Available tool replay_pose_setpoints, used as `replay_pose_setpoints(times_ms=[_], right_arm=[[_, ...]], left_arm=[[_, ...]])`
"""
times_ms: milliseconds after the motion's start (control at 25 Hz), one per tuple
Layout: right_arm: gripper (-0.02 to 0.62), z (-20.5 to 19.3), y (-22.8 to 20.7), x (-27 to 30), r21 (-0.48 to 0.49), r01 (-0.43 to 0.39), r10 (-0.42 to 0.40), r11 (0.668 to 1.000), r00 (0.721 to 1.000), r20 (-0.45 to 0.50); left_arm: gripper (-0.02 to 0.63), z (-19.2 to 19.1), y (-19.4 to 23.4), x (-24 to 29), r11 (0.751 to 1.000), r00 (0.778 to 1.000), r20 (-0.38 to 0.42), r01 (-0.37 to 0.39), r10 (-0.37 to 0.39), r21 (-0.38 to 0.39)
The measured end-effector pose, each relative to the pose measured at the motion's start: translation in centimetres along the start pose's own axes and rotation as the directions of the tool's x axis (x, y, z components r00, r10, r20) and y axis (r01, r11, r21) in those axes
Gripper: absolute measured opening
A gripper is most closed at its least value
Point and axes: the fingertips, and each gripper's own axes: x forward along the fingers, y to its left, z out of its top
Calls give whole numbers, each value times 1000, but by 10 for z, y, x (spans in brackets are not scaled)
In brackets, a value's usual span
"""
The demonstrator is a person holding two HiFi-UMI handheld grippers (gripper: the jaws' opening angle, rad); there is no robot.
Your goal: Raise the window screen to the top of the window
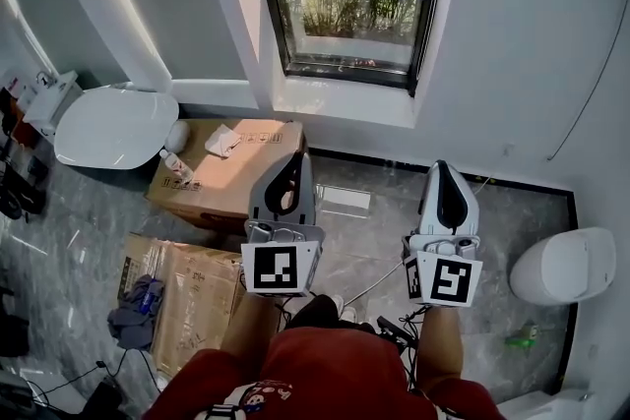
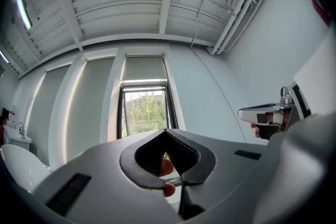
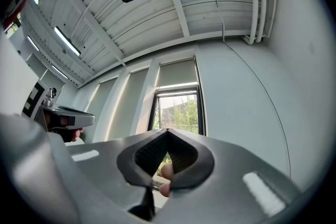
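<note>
No legible text in any view. Cardboard box (image 1: 231,174) has small printed symbols on top, too small to read. Flattened cardboard (image 1: 202,295) has faint print, illegible. Left marker cube (image 1: 274,268) and right marker cube (image 1: 448,278) show square patterns only, no characters.

My left tool (image 1: 293,160) and my right tool (image 1: 443,168) are pale grey, each with a black drop-shaped hole near its tip. Each has a white cube (image 1: 276,268) with black square marks. I wear a red top (image 1: 325,369).
</note>
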Motion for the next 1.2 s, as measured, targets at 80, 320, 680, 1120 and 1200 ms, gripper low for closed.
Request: replay_pose_setpoints(times_ms=[80, 320, 680, 1120, 1200], right_arm=[[9, -1, -3, 3, 0, -5, 5, 1000, 1000, -1], [9, -9, -6, 20, 6, -14, 14, 1000, 1000, 3], [9, -31, -8, 70, -12, -20, 20, 1000, 1000, 7], [9, -67, 5, 175, -40, -18, 18, 999, 1000, -3], [9, -74, 9, 196, -41, -16, 15, 999, 1000, -10]], left_arm=[[5, 1, -1, 3, 1000, 1000, 4, -8, 8, 0], [5, -3, 8, 16, 999, 999, 12, -33, 33, -2], [5, -27, 28, 60, 999, 999, 11, -39, 40, -19], [5, -55, 85, 151, 999, 999, 11, -34, 35, -35], [5, -61, 99, 168, 999, 1000, 8, -30, 30, -43]])
